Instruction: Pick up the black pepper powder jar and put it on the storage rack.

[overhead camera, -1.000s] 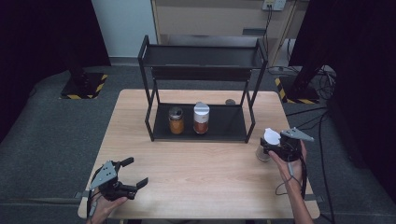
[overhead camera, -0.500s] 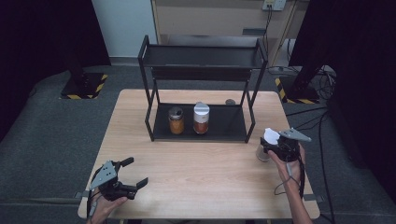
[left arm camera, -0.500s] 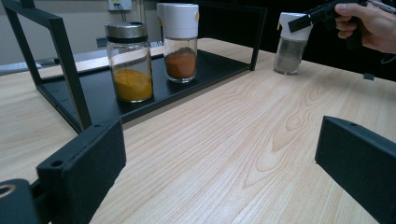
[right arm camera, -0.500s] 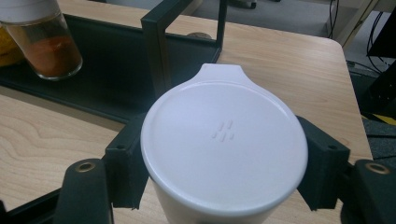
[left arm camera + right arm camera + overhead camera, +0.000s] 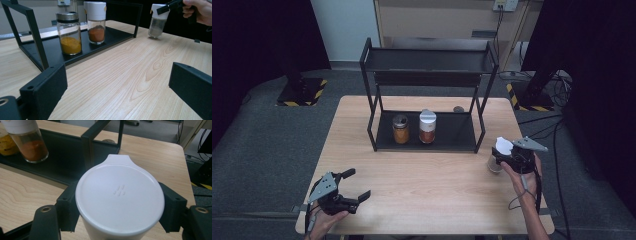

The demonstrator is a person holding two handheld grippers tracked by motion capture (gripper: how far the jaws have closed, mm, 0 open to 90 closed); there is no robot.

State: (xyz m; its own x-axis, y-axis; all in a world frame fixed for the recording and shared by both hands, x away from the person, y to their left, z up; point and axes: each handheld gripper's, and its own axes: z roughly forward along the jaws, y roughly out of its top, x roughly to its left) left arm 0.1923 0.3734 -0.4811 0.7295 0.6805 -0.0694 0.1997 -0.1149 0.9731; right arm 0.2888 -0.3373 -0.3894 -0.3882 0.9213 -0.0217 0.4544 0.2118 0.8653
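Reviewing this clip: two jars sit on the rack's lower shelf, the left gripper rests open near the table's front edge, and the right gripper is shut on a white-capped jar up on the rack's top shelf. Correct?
Not quite. The white-capped jar in the right gripper stands on the table right of the rack, not on its top shelf; the high view shows this. The rest holds.

The wide stretch of bare table (image 5: 427,185) between my two hands is free to cross. At the far middle the black rack (image 5: 427,100) blocks the way; its right near post (image 5: 480,131) stands near the white-capped jar (image 5: 498,156) clamped in my right gripper (image 5: 512,156). On the rack's bottom shelf the yellow spice jar (image 5: 400,129) and red spice jar (image 5: 427,127) fill the left half; the right half lies open.
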